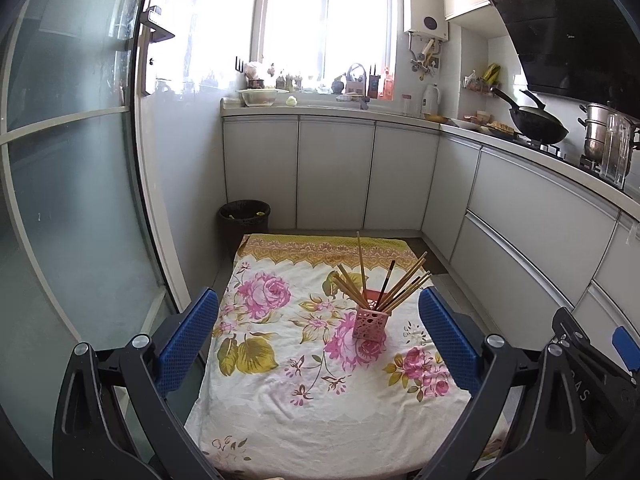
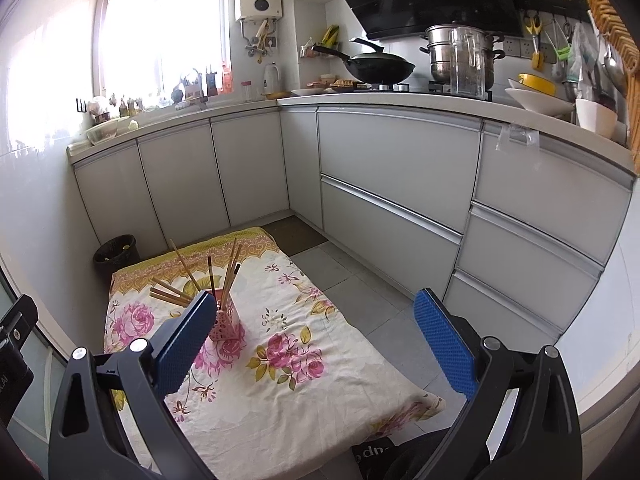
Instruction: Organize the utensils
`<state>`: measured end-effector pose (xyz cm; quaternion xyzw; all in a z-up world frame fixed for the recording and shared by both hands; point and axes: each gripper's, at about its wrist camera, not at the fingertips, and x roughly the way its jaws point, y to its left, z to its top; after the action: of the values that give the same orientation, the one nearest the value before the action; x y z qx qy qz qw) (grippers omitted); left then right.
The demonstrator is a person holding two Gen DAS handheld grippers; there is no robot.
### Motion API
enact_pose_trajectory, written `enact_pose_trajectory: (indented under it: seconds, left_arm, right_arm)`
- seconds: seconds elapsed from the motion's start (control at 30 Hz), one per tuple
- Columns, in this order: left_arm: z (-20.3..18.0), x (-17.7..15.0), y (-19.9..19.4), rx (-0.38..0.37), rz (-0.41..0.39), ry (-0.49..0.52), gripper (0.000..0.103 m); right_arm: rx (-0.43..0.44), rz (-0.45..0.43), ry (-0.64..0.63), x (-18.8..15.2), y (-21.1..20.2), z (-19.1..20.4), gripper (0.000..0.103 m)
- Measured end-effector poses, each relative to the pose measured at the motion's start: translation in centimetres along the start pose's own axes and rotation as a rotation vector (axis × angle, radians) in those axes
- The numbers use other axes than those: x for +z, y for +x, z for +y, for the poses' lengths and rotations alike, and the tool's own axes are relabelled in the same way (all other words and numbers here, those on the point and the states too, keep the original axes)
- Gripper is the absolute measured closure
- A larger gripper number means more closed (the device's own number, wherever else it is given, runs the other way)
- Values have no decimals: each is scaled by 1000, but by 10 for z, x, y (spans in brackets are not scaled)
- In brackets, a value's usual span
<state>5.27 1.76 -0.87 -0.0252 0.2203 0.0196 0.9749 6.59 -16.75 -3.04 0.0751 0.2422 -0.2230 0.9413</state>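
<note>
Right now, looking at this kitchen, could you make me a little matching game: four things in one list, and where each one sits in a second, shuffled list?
Things:
1. chopsticks
2. pink holder
3. black wok
4. dark waste bin

Places:
A. on the stove, on the counter
B. on the floor, in the corner beyond the cloth
C. standing upright on the flowered cloth
D. sticking up out of the pink holder

Pairs: 1-D, 2-C, 3-A, 4-B
</note>
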Motion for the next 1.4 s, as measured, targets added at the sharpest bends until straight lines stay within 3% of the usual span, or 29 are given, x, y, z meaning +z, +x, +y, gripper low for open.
enact_pose_trajectory:
  seconds: [0.27,1.4]
  left_arm:
    - [-4,1,-8,77,-10,3,7]
    - [-2,3,-7,64,4,2,7]
  right_arm:
    - [-24,-28,-20,2,-9,0,7]
    - [30,0,-14,-1,-14,-1,7]
